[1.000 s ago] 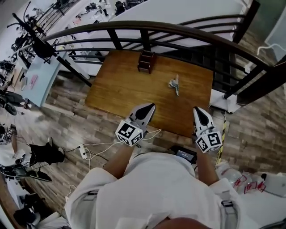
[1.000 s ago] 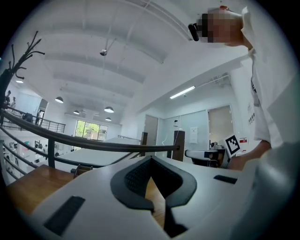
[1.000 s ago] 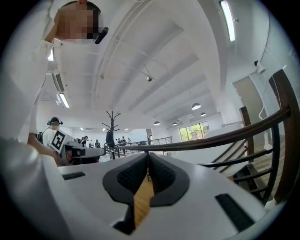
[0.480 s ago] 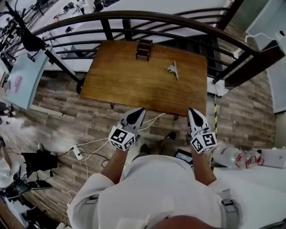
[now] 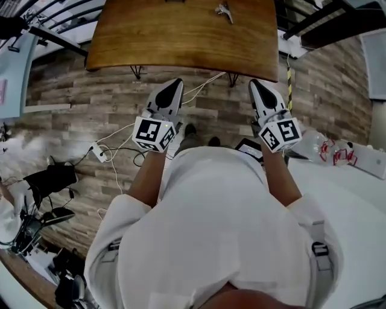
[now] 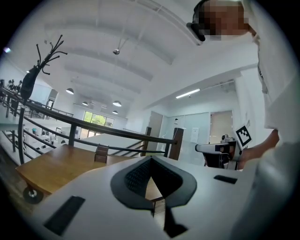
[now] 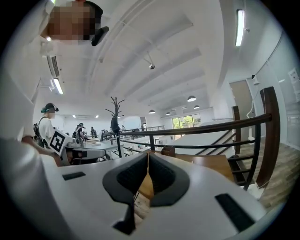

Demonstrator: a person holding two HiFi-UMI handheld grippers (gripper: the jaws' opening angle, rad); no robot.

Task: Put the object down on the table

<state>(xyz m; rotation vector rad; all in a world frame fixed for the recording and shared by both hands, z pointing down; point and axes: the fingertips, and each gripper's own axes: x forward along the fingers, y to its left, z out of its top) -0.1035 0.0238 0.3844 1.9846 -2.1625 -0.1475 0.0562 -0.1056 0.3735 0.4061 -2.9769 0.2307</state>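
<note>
I hold my left tool (image 5: pixel 175 81) and my right tool (image 5: pixel 255 82) in front of my chest, side by side and apart. Both point toward the wooden worktop (image 5: pixel 181 36) but stop short of its near edge, above the plank floor (image 5: pixel 60 96). In the left gripper view the left tool's 2 jaws are brought together at the tips, with nothing between the dark pads. The right gripper view shows the same for the right tool: tips meeting, nothing gripped. The object (image 5: pixel 224 9), a small grey metal piece, lies on the worktop toward its far right part, well apart from both tools and touched by neither. A small brown wooden rack (image 6: pixel 101 153) stands on the worktop's far side by the dark railing (image 6: pixel 93 127). White cables (image 5: pixel 202 84) trail over the floor between my 2 tools, and a power strip (image 5: pixel 96 152) lies on the floor to my left.
</note>
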